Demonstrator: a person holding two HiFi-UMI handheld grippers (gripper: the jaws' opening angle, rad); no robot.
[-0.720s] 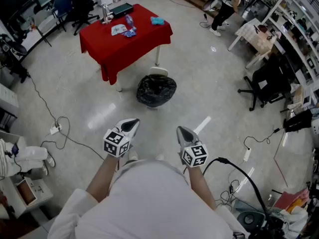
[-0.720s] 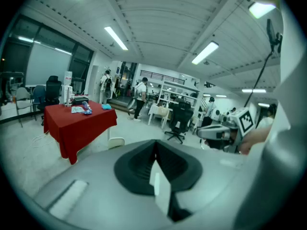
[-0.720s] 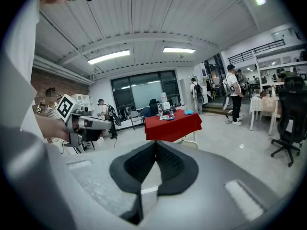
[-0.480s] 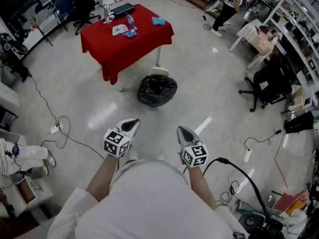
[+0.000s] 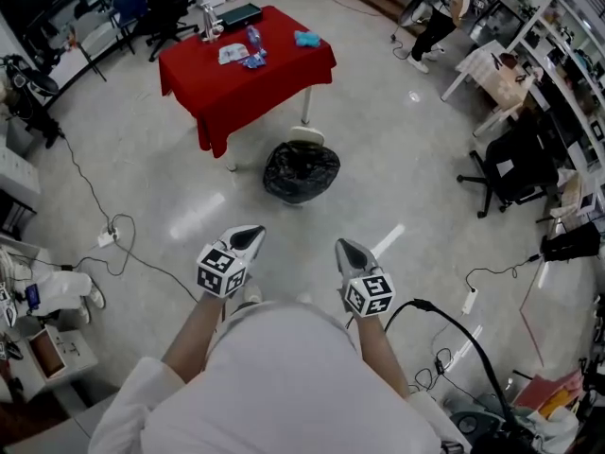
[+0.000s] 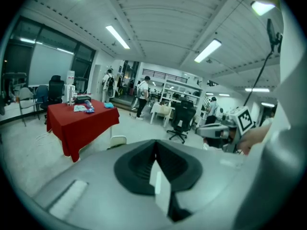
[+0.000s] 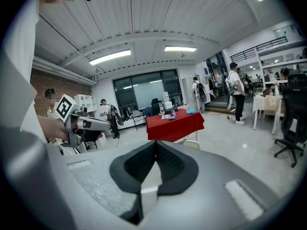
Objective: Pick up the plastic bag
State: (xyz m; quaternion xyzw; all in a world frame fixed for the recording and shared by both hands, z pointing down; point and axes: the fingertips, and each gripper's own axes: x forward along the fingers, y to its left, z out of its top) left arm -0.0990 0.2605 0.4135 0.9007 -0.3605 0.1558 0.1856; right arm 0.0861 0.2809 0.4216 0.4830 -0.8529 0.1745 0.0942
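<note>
Little has changed: only the view has drifted slightly. The left tongs [image 5: 250,235] and right tongs [image 5: 346,249] stay shut and empty, close to the body. The bag [image 5: 301,170] sits on the floor, well ahead, beside the red bench [image 5: 274,69]. The approach is still to make.

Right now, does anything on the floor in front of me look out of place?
A crumpled black plastic bag sits on the open floor just in front of the red table, against a small white object I can't identify. Loose cables trail across the floor to the left. Nothing looks spilled.
</note>
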